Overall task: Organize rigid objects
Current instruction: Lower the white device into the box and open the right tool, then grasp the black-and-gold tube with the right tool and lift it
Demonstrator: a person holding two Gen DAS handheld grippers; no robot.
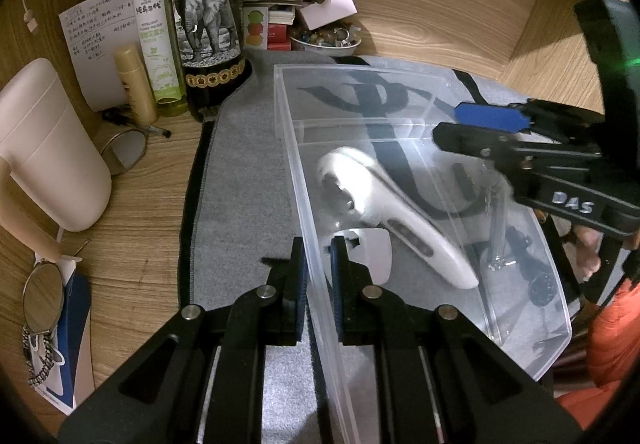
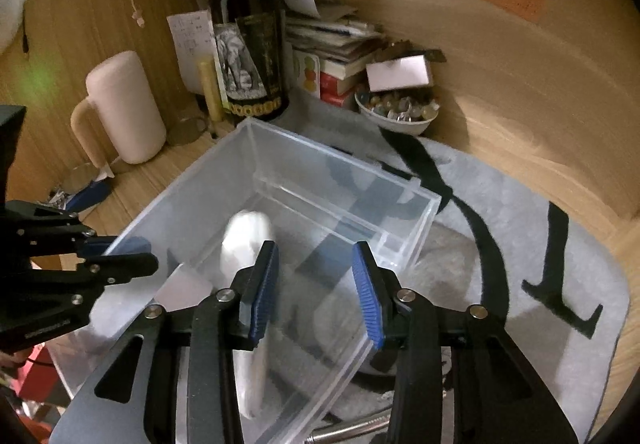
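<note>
Inside clear bin (image 1: 520, 344), white handheld device (image 1: 400, 219) (alone).

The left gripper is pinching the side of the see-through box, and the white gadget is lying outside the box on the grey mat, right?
Not quite. The left gripper does pinch the wall of the see-through box, but the white gadget lies inside the box, not outside on the grey mat. The left wrist view shows it resting on the box floor, and the right wrist view shows it between the clear walls too.

White handheld device (image 1: 396, 211) flat inside clear plastic bin (image 1: 532, 340) (on grey mat)
</note>
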